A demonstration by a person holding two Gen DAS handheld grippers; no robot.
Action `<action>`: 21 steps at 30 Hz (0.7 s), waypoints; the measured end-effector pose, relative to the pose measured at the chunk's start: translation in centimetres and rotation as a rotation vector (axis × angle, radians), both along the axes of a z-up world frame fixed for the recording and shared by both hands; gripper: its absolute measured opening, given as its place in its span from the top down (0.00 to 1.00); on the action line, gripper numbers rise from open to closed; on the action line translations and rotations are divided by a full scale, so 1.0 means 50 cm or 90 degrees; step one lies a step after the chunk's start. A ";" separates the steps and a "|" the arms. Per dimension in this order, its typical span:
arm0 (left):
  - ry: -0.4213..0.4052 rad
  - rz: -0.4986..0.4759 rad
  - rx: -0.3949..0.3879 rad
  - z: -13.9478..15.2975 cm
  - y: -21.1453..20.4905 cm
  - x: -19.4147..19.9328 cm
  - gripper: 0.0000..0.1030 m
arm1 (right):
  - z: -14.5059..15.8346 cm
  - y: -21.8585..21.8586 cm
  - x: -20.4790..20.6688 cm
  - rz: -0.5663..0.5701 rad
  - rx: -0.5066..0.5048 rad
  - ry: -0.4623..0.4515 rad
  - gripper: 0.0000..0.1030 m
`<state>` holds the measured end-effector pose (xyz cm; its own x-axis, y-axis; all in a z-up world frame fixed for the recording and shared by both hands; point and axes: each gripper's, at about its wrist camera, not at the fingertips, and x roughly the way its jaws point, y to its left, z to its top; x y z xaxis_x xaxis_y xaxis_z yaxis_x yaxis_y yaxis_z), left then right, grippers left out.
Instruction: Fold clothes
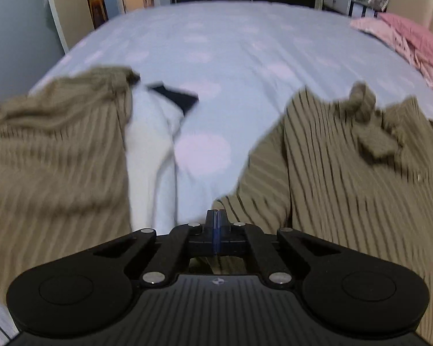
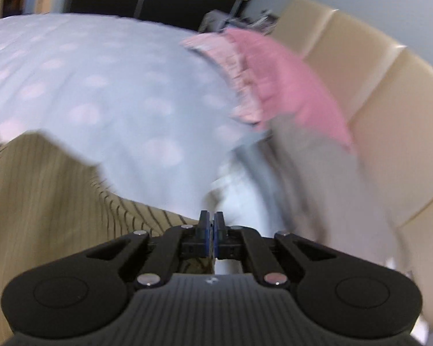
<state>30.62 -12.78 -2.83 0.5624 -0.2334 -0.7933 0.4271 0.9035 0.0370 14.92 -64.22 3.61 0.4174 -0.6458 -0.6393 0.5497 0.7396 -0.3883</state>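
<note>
Both claws are pressed together: the left gripper and the right gripper. Each pinches the near edge of the ribbed tan garment on the dotted bed.

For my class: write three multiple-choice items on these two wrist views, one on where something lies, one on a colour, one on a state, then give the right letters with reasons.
1. Where do the pink pillows lie?
A. at the bed's far right, by the headboard
B. on the floor
C. under the left gripper

2. What colour is the ribbed garment?
A. red
B. olive-tan
C. black

3. How do the left gripper's jaws stand?
A. wide open
B. shut
C. out of view

Answers:
1 A: they sit on the bed beside the cream headboard.
2 B: its ribs read olive-tan in both views.
3 B: the fingers meet with no gap.
</note>
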 end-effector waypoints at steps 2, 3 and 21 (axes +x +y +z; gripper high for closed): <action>-0.026 0.026 -0.005 0.039 0.008 0.033 1.00 | 0.019 -0.039 0.007 -0.024 -0.028 -0.007 0.98; -0.038 0.042 -0.002 0.058 0.013 0.052 1.00 | 0.024 -0.059 0.010 -0.039 -0.039 -0.007 0.98; -0.060 0.165 0.147 0.023 0.075 0.246 0.99 | -0.030 -0.194 0.079 -0.100 -0.112 0.061 0.95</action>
<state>42.93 -9.04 -1.69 0.6526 0.1057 -0.7503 0.1702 0.9445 0.2810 18.86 -73.94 2.09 0.2463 -0.8023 -0.5437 0.6068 0.5651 -0.5590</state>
